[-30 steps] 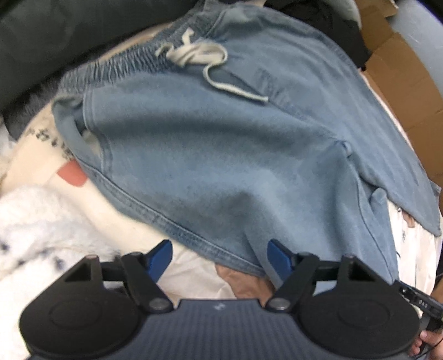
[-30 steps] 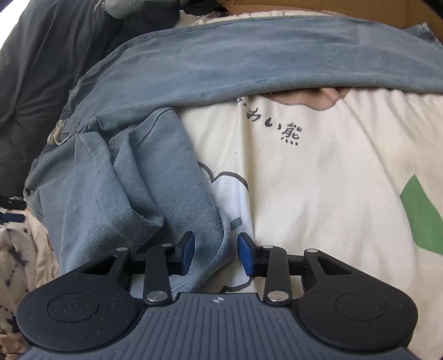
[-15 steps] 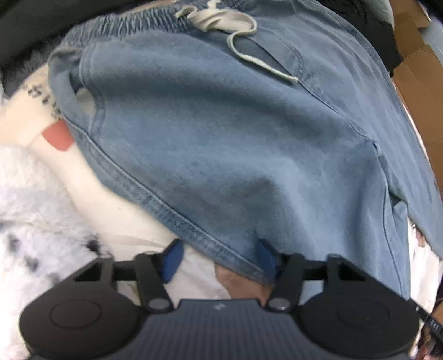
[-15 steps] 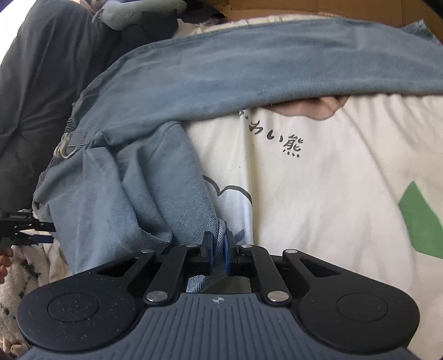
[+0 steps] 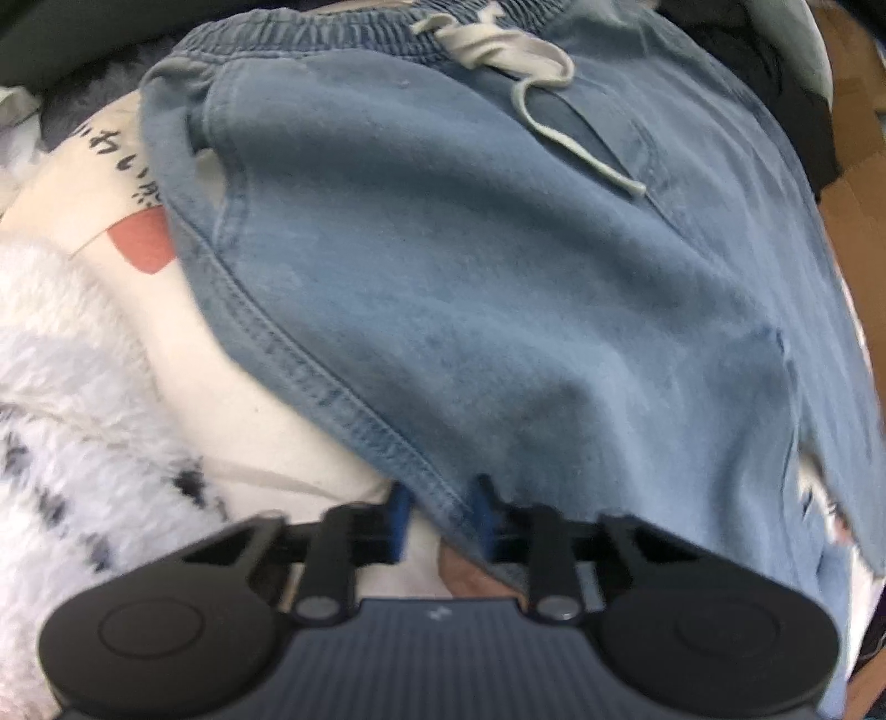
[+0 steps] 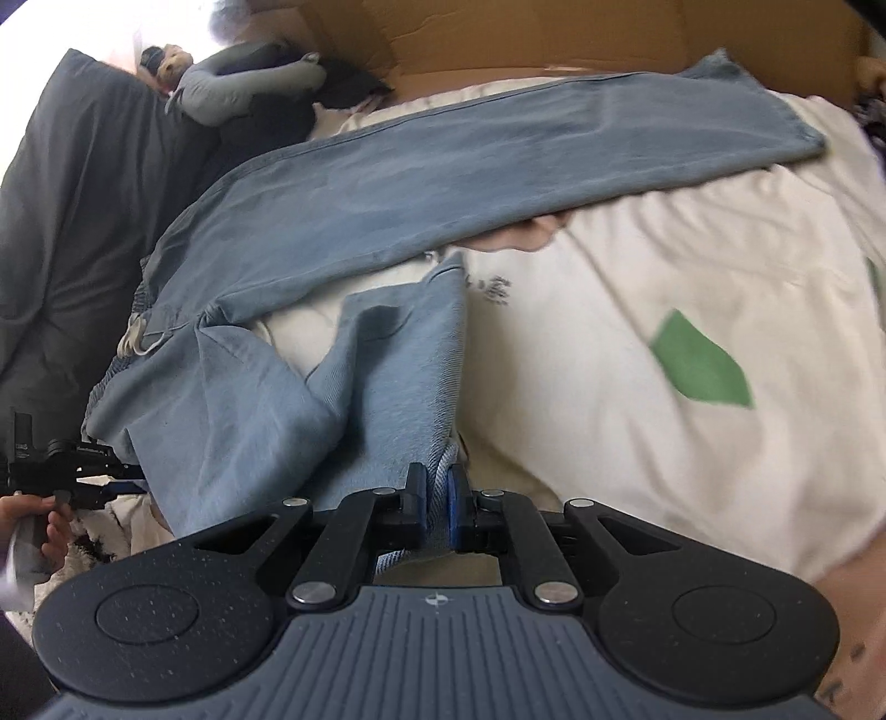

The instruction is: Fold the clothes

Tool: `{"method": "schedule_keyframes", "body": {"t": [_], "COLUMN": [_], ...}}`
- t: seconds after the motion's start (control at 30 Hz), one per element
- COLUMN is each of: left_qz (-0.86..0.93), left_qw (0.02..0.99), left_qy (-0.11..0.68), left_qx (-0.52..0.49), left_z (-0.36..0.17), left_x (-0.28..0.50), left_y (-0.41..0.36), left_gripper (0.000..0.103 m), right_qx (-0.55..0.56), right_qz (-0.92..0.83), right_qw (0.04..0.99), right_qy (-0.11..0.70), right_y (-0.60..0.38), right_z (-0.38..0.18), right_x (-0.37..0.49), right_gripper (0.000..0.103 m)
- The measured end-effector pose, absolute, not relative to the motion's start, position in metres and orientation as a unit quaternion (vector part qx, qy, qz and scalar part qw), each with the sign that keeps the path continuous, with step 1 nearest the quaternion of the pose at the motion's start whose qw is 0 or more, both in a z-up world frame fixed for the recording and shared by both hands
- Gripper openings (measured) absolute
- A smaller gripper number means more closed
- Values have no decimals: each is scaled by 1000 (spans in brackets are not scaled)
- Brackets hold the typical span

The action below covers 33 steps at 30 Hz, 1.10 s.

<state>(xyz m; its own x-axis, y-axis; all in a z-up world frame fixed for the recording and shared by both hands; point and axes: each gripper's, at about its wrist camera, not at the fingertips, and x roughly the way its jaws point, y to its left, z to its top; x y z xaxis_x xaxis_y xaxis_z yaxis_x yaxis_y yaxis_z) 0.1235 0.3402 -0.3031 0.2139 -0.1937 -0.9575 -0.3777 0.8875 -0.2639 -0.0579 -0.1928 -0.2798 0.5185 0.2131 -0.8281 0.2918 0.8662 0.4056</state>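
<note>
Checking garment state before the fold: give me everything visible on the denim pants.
The denim pants are light blue, soft washed fabric with an elastic gathered waistband, a white drawstring, a side pocket opening and stitched seams. They lie on a cream printed sheet. One leg stretches flat toward the cardboard; the other is crumpled and pulled up. The left gripper has just closed on the side seam; the right gripper pinches the crumpled leg's hem.

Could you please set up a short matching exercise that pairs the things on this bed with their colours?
Column one:
1. soft denim trousers
2. flat drawstring cord
3. leaf-shaped print on the cream bedsheet
4. corrugated cardboard sheet

Column two:
A. green
B. brown
C. light blue
D. off-white

Pairs: 1-C, 2-D, 3-A, 4-B.
</note>
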Motion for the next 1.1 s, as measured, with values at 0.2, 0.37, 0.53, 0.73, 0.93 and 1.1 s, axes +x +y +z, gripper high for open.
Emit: {"method": "schedule_keyframes", "body": {"t": [0.2,0.37,0.53,0.73,0.93,1.1], "left_qz": [35,23,10,9,13,11], "left_qw": [756,763,775,784,781,780], "left_qy": [616,608,597,586,595,600], "left_qx": [-219,-218,-208,-203,-190,-180], "left_z": [-281,-256,-230,-210,-214,-216], "left_x": [117,112,117,128,129,132], "left_y": [344,353,352,350,348,346], "left_gripper": [12,10,10,8,8,8], "right_qx": [279,274,273,267,282,307], "right_qz": [-45,-52,-47,-30,-50,-75], "right_qw": [831,846,858,867,852,844], "right_qy": [479,455,433,420,438,432], "right_y": [-193,-194,-195,-186,-189,-204], "right_z": [-261,-231,-204,-184,-205,-220], "right_x": [-87,-97,-104,-108,-119,-144], "right_gripper": [5,5,5,6,13,13]}}
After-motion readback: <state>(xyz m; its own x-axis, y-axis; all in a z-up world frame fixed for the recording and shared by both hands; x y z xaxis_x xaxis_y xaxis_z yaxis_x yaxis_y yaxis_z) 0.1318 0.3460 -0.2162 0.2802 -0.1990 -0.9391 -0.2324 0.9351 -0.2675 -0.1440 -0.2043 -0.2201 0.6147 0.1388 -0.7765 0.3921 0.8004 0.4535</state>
